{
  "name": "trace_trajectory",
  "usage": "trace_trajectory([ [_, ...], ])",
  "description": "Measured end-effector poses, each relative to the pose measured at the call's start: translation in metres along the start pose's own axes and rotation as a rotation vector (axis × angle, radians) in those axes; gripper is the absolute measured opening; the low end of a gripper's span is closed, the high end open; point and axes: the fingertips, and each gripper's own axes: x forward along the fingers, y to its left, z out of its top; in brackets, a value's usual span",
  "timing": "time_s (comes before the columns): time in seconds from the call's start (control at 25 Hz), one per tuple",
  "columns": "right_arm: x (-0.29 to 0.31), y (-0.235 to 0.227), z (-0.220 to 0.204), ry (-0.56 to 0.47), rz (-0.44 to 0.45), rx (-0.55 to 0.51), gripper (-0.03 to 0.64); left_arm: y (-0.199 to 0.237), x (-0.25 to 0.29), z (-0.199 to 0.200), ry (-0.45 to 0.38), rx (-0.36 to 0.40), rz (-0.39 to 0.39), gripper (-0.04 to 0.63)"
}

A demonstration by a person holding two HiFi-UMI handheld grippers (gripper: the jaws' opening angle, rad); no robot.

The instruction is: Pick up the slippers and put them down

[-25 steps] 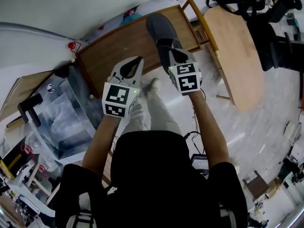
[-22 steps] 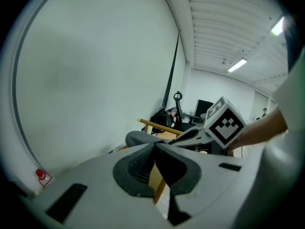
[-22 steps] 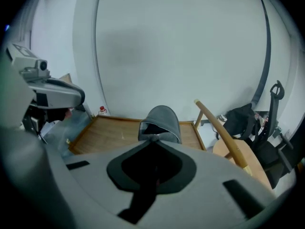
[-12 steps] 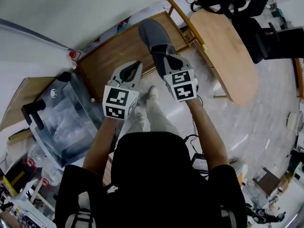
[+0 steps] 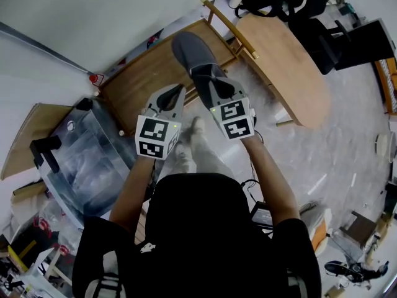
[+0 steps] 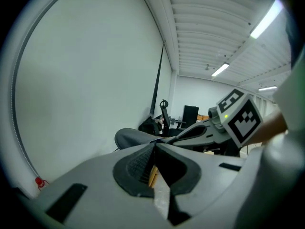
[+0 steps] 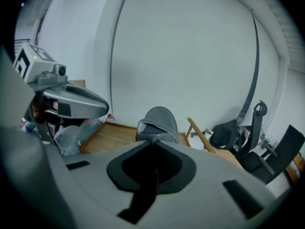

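Wooden boards (image 5: 139, 79) are falling away beneath the fingers as the right gripper (image 5: 200, 79) is lifting the grey slipper (image 5: 188, 47), pinching its rim tightly. The left gripper (image 5: 178, 90), fingers closed on nothing, is rising beside it, so the setting-down is probably coming next.

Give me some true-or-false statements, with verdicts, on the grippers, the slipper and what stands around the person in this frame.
1. The right gripper is shut on a slipper. True.
2. The left gripper grips a second slipper. False: its jaws are together with nothing between them.
3. The slipper is bright red. False: it is grey.
4. A clear plastic box stands on the person's left side. True.
5. The wooden board by the wall is stacked with slippers. False: no slippers are stacked on it; the only slipper in sight is the one in the right gripper.
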Motion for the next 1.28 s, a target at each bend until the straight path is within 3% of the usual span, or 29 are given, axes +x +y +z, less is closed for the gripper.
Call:
trace_trajectory([
  [0.72,-0.077,-0.011,-0.066,-0.01,-0.143,0.14,0.009,-0.06,-0.01,-0.017,0.001,0.067,-0.097,0.008],
  [1.04,-0.099,-0.04,-0.09,0.006,-0.177,0.181,0.009,-0.088,0.009,-0.017,0.023,0.08,-0.125,0.008],
  [1.28,-0.121,-0.071,-0.119,0.015,-0.171,0.203,0.009,-0.118,0.03,-0.021,0.047,0.075,-0.103,0.008],
])
